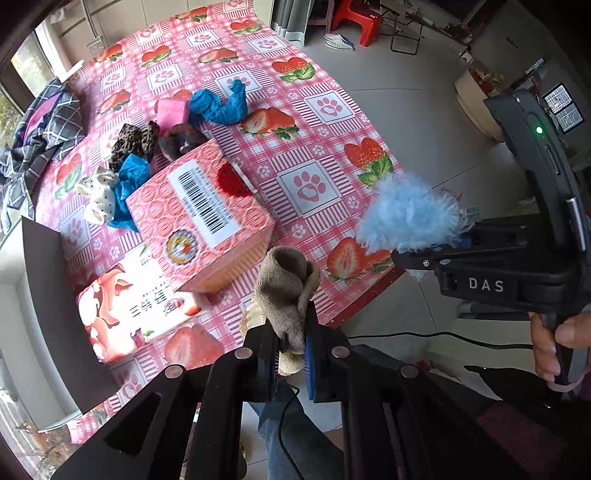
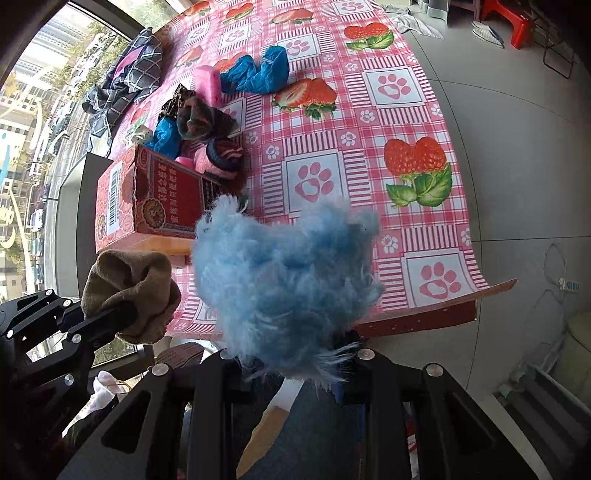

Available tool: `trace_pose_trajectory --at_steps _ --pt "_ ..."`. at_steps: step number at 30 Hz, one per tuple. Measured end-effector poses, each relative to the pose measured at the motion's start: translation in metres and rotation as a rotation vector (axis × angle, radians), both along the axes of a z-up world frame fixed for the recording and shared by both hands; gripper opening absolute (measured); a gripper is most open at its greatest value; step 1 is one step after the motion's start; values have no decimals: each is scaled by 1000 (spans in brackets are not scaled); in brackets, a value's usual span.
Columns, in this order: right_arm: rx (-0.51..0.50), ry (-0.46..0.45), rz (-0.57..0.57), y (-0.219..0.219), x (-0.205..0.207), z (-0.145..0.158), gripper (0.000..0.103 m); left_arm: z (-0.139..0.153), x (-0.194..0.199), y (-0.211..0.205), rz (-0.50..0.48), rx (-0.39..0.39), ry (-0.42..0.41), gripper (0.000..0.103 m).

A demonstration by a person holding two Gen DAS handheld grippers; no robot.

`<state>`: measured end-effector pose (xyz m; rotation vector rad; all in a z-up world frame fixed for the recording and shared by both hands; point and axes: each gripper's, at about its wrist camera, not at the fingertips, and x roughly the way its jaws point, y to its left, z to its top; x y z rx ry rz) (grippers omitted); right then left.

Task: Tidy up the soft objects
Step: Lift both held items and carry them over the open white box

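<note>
My left gripper (image 1: 291, 354) is shut on a beige knitted sock (image 1: 286, 291), held off the table's near edge; the sock also shows in the right wrist view (image 2: 129, 291). My right gripper (image 2: 295, 365) is shut on a fluffy light-blue pom-pom (image 2: 284, 288), also seen in the left wrist view (image 1: 410, 214), held above the table edge to the right. A pile of soft things lies behind a red cardboard box (image 1: 199, 214): blue cloths (image 1: 221, 107), a pink sponge (image 1: 171, 112), a leopard-print piece (image 1: 135, 142), a dotted white cloth (image 1: 98, 192).
The table carries a pink strawberry-and-paw tablecloth (image 1: 310, 184). A second flat pink box (image 1: 136, 314) lies by the near edge. A plaid cloth (image 1: 40, 140) hangs at the far left. A red stool (image 1: 356, 20) stands on the grey floor.
</note>
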<state>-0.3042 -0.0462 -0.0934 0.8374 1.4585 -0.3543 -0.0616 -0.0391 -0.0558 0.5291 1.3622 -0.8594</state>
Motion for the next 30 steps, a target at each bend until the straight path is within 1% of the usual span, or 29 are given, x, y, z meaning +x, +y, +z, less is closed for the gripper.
trace_pose_trajectory --at_steps 2,7,13,24,27,30 --pt "12 8 -2 16 5 -1 28 1 6 19 5 -6 -5 12" --pt "7 21 42 54 28 3 28 -1 25 65 49 -6 -5 12" --pt "1 12 148 91 71 7 28 0 41 115 126 -18 -9 12" --pt "-29 -18 373 140 161 17 28 3 73 195 327 -49 -29 12" --pt "-39 -24 434 151 185 20 28 4 83 217 395 -50 -40 12" --pt "-45 -30 488 161 207 24 28 9 93 240 468 -73 -52 12"
